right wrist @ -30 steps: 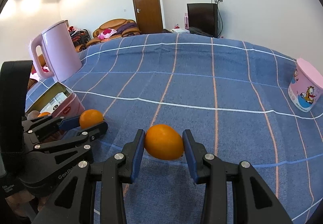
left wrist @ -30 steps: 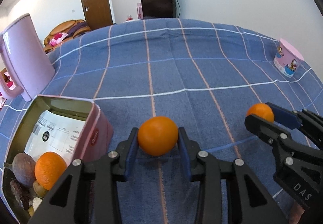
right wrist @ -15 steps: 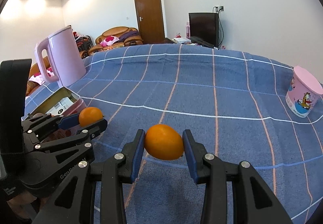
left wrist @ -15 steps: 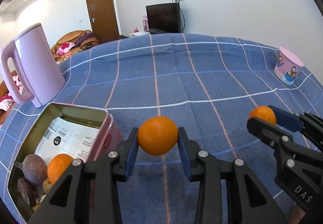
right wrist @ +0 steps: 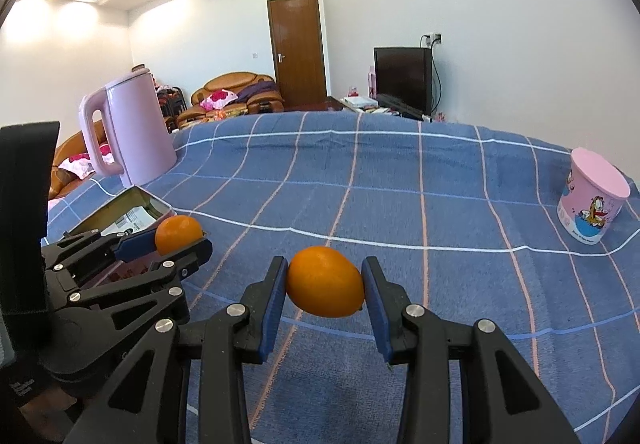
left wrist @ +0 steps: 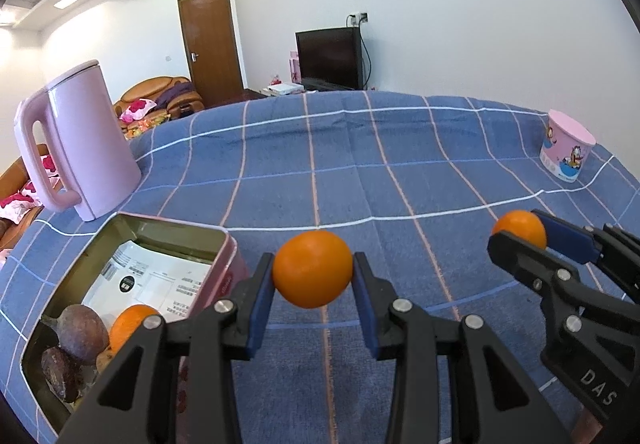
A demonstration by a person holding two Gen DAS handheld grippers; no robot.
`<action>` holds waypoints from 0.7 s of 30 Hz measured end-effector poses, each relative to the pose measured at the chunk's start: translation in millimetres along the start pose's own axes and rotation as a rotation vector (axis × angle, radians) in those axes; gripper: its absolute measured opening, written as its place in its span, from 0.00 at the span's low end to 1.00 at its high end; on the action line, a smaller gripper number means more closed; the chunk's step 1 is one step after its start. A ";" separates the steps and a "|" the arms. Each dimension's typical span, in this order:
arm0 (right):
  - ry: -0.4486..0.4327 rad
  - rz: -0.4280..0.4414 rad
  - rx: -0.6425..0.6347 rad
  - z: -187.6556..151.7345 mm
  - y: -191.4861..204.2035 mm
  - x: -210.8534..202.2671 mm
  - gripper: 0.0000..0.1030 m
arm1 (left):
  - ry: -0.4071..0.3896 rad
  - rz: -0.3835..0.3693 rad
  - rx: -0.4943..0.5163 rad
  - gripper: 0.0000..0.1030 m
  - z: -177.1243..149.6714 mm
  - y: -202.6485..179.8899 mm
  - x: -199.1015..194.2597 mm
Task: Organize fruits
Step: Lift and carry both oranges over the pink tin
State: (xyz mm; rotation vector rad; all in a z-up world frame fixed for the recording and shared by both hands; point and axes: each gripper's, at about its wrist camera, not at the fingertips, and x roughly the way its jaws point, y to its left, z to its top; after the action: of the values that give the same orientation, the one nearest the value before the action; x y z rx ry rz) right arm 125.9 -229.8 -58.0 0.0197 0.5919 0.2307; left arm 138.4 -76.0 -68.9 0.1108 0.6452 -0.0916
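Both views had tipped up a bit since a second ago, so more of the room and ceiling showed and the tin sat lower in the left camera's view; the oranges hadn't budged in the tongs at all.

Going left to right: the pink kettle (left wrist: pixel 76 140) stood at the far left of the blue checked cloth (left wrist: pixel 360 172). Just near of it sat the open tin (left wrist: pixel 224 244), already holding an orange (left wrist: pixel 128 324), a couple of dark purplish fruits (left wrist: pixel 82 328) and a printed paper. The left gripper (left wrist: pixel 314 298) was clamped on its orange (left wrist: pixel 313 269), held clear above the cloth just right of the tin's near corner. Further right, the right gripper (right wrist: pixel 325 294) was pinching the second orange (right wrist: pixel 325 282), also off the table. A pink cartoon cup (right wrist: pixel 592 200) stood way over at the far right edge.

What could go sideways, I reckon: both oranges were round and only held at two small spots, so a quick swing toward the tin could let one roll out. Also the two grippers were pretty close together, and both heading for the same tin could mean a bump. The tin's near end already looked crowded, so a dropped orange might bounce back out.
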 end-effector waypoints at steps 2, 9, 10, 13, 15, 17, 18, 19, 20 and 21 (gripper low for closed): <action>-0.013 -0.002 -0.001 0.0 0.5 -2.2 0.39 | -0.010 0.001 -0.002 0.38 -0.3 0.1 -2.1; -0.052 -0.009 -0.005 -1.0 3.1 -8.0 0.39 | -0.034 0.006 -0.006 0.38 -1.7 0.7 -6.9; -0.056 -0.011 -0.007 -1.4 3.3 -8.8 0.39 | -0.042 0.009 -0.008 0.38 -1.9 1.0 -8.5; -0.072 -0.018 -0.013 -1.7 4.3 -12.2 0.39 | -0.062 0.016 -0.010 0.38 -2.6 1.0 -12.5; -0.085 -0.021 -0.017 -2.0 5.0 -14.4 0.39 | -0.071 0.020 -0.011 0.38 -2.5 1.5 -14.1; -0.096 -0.023 -0.019 -2.5 5.5 -16.5 0.39 | -0.081 0.023 -0.011 0.38 -2.6 1.6 -15.9; -0.103 -0.026 -0.021 -3.3 5.5 -18.2 0.39 | -0.084 0.024 -0.012 0.38 -2.5 1.6 -16.6; -0.107 -0.028 -0.021 -3.3 5.5 -19.0 0.39 | -0.088 0.026 -0.012 0.38 -2.6 1.7 -17.4; -0.113 -0.029 -0.021 -3.5 5.6 -20.2 0.39 | -0.094 0.027 -0.012 0.38 -2.7 1.8 -18.4; -0.118 -0.030 -0.021 -3.6 5.8 -21.2 0.39 | -0.097 0.028 -0.012 0.38 -2.9 1.8 -19.1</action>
State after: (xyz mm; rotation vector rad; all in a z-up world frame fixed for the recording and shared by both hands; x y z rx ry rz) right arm 105.6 -229.0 -48.8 0.0037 0.4716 0.2048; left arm 121.6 -72.9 -59.5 0.1030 0.5476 -0.0657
